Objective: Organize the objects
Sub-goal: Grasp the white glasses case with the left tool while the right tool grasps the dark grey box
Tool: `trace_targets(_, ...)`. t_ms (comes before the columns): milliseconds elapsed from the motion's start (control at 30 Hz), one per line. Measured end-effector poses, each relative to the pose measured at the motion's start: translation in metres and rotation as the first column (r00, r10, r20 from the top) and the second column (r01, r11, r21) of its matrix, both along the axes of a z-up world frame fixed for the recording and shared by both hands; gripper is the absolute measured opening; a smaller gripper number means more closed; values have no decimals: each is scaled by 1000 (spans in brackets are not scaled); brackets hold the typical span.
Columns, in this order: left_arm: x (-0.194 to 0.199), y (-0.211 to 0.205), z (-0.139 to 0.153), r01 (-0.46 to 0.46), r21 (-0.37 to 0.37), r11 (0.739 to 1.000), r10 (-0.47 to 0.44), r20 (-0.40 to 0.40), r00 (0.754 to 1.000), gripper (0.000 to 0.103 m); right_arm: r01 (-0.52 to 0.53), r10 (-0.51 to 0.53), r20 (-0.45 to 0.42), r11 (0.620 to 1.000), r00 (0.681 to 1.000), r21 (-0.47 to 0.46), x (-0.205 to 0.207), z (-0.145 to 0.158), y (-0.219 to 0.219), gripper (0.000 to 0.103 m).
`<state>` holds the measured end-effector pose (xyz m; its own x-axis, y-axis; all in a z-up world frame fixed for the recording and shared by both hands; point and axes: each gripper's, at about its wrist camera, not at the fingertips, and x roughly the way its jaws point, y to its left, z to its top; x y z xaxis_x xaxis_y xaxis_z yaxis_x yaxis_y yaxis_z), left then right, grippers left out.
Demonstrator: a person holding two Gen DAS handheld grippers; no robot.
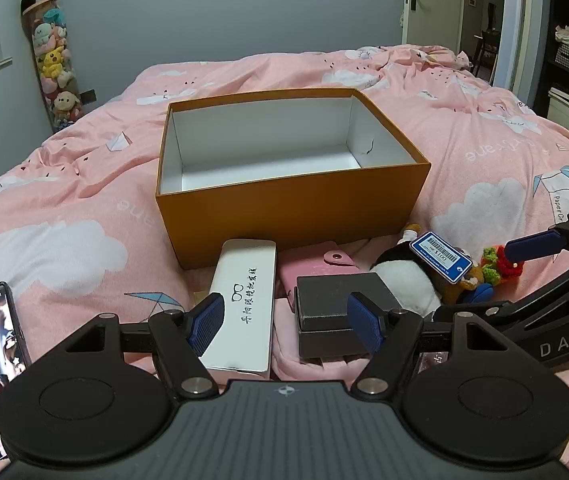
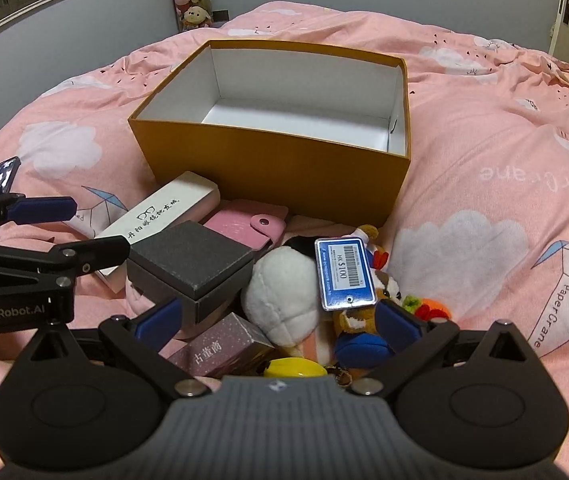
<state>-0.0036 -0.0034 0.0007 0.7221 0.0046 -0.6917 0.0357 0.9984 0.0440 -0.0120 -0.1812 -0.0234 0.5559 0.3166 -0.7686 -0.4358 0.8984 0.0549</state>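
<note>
Both black blue-padded grippers, left (image 1: 286, 320) and right (image 2: 280, 320), gape empty above clutter before the open orange cardboard box (image 1: 296, 208).

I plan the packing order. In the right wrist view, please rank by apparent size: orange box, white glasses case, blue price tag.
1. orange box
2. white glasses case
3. blue price tag, though it lies nearer the camera

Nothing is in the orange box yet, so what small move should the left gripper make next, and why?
Probably ease the open left gripper down and left over the white glasses case, then close. The orange box stands empty just behind, and the case lies nearest, uncovered.
</note>
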Motion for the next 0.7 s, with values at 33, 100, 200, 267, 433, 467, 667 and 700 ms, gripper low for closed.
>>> trace_targets(33,0,0,0,0,0,1000,0,0,1000,82,0,0,0,1000,1000,0,0,0,0,102)
trace_targets(100,0,0,0,0,0,1000,0,0,1000,82,0,0,0,1000,1000,-1,0,0,0,102)
trace_targets(200,0,0,0,2,-1,1000,-2,-1,1000,82,-2,2,-1,1000,1000,-4,-1,-1,0,102)
trace_targets(267,0,0,-2,1,-1,1000,-1,-4,1000,82,-2,2,-2,1000,1000,-4,-1,-1,0,102)
trace_targets(433,0,0,-2,-3,0,1000,3,-7,1000,82,-6,6,-5,1000,1000,-8,-1,-2,1,102)
trace_targets(467,1,1,-2,-3,-3,1000,3,-11,1000,80,-7,7,-7,1000,1000,-8,-1,-2,2,102)
trace_targets(667,4,14,-1,-20,-63,998,17,-62,998,77,-32,32,-19,999,999,5,3,1,3,101)
trace_targets(700,5,17,-1,-25,-73,997,20,-70,997,77,-41,41,-21,999,999,7,3,1,4,100)
